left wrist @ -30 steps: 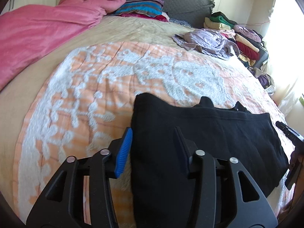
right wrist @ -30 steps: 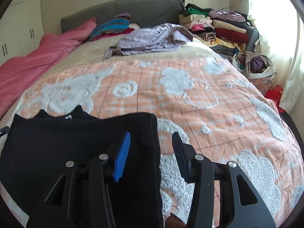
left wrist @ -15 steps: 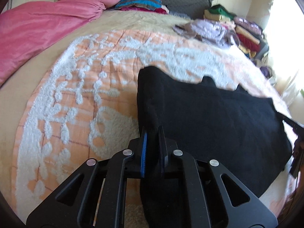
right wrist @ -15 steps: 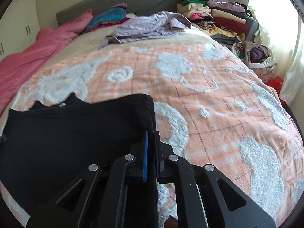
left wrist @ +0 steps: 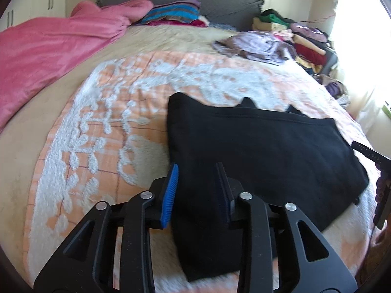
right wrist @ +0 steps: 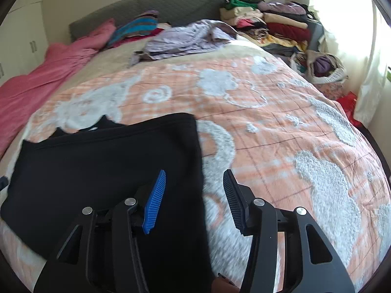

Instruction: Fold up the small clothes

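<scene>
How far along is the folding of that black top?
Done: the black garment lies flat, apparently doubled over once, on the orange quilt. In hand: nothing; the left gripper and right gripper are both open above its side edges. Left: further folds.

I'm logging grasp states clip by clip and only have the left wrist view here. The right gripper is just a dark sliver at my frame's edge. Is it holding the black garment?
Observer: No. The right gripper is open, its jaws straddling the right edge of the black garment without pinching it.
Operator: Is anything lying on the bedspread to the right of that edge?
Observer: Only bare orange and white bedspread out to the bed's side.
Operator: What sits off the bed on that side?
Observer: A light bag with purple cloth in it, beside the stacked clothes pile.
</scene>
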Tool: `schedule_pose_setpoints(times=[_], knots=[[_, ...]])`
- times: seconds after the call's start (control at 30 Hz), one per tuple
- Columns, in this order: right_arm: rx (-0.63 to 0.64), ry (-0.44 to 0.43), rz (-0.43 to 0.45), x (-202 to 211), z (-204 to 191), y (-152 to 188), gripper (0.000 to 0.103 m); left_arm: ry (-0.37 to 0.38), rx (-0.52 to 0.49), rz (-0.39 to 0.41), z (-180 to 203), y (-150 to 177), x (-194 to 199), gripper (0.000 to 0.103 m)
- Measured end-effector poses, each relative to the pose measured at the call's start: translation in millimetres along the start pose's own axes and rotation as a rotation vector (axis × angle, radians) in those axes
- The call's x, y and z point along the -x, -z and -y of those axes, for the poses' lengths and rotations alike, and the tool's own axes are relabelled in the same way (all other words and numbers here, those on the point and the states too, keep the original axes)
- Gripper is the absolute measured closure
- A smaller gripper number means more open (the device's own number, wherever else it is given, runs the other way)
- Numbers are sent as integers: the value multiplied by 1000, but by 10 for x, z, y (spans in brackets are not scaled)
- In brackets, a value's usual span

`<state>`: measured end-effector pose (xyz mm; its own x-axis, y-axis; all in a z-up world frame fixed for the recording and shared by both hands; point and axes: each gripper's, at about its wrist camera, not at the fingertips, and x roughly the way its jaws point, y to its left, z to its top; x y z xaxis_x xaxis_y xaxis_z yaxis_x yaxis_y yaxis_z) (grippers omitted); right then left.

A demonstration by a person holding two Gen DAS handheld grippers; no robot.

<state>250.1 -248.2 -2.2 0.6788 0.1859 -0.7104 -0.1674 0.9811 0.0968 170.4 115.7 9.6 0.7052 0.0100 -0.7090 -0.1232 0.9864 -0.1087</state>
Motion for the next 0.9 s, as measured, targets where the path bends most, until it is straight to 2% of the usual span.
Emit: schedule_pose_setpoints(times=[0.03, 0.13, 0.3, 0.43, 0.67, 0.9], knots=[[10, -12, 3, 53, -38, 15, 51, 8, -13, -4, 57, 19, 36, 69], [27, -69, -4, 186, -193, 94, 46, 38, -36, -28, 172, 78, 78, 63], [69, -133, -44, 339, -377, 426, 46, 56, -56, -83, 266, 240, 59, 55], [79, -111, -91, 288, -428, 603, 44, 41, -72, -114, 309, 385, 2, 54], [21, -120, -77, 311, -387, 662, 43, 49, -36, -107, 276, 500, 48, 54], [-30, -143, -9, 458, -326, 685, 24, 68, -1, -97, 264, 516, 126, 48]])
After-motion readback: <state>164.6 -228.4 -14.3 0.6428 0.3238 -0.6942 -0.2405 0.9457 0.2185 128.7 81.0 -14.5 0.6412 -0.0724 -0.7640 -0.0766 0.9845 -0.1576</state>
